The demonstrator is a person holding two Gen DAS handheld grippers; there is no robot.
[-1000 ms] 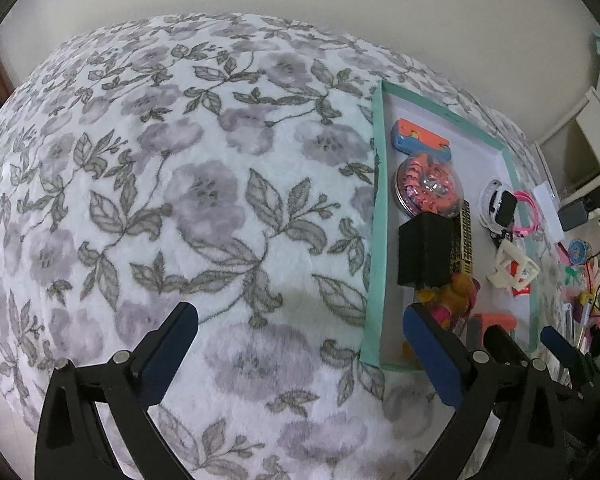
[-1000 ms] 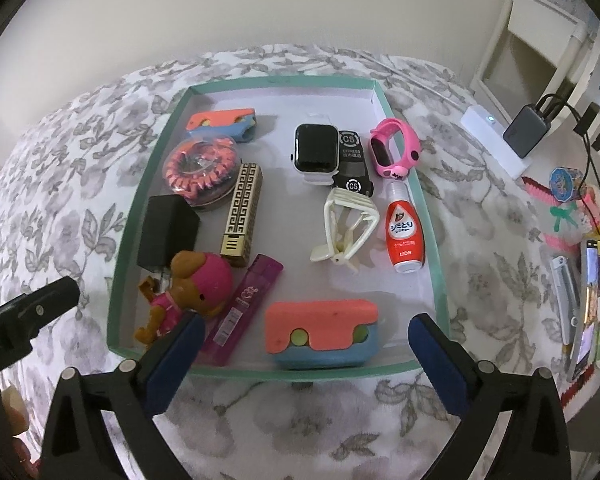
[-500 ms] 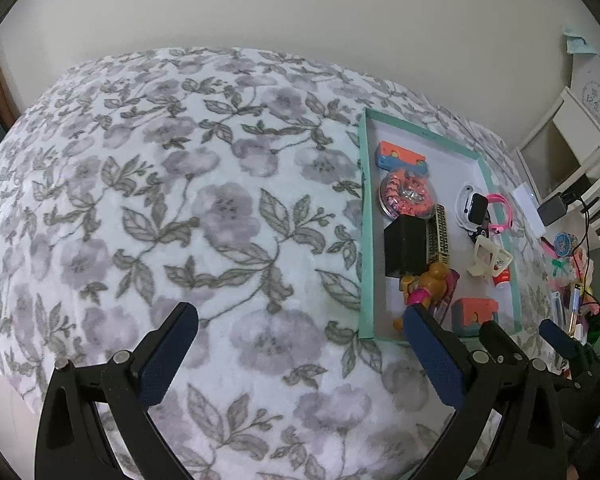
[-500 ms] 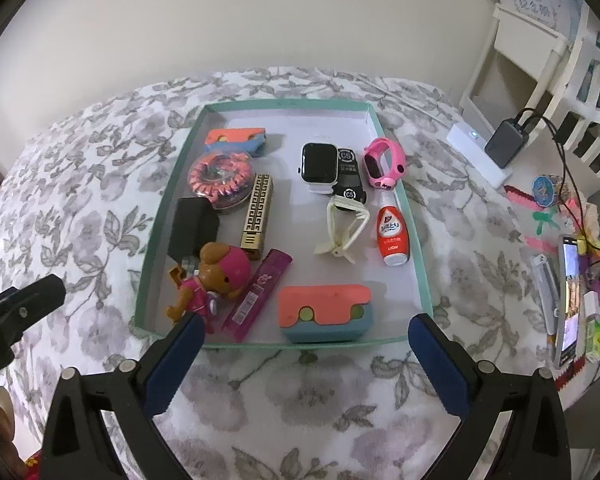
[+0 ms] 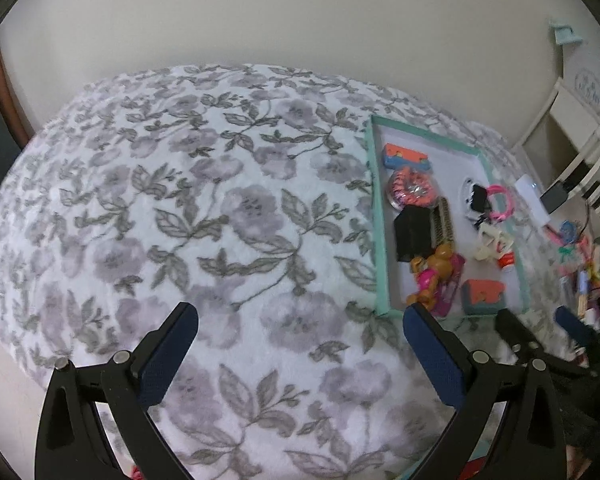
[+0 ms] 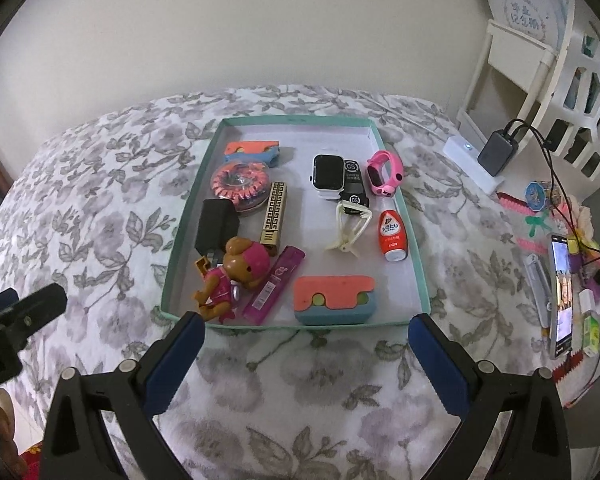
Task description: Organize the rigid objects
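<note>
A green-rimmed tray [image 6: 412, 248] lies on the floral blanket and holds several small objects: a bear toy in pink [image 6: 236, 276], an orange and blue block [image 6: 334, 300], a gold patterned bar [image 6: 274, 214], a black box [image 6: 216, 222], a white watch [image 6: 326, 174], a pink watch [image 6: 384, 168] and a red-capped bottle [image 6: 392, 236]. My right gripper [image 6: 306, 356] is open and empty, just short of the tray's near rim. My left gripper [image 5: 298, 350] is open and empty over bare blanket, left of the tray [image 5: 378, 232].
A phone [image 6: 562, 292], nail clippers [image 6: 538, 284], a white charger box with a dark power bank [image 6: 496, 152] and small trinkets lie on the blanket right of the tray. White furniture stands at the far right. The left gripper's tip [image 6: 20, 316] shows at the left edge.
Both grippers have pulled back and up from the tray, which looks smaller and farther in both views. Both stay open and empty.
</note>
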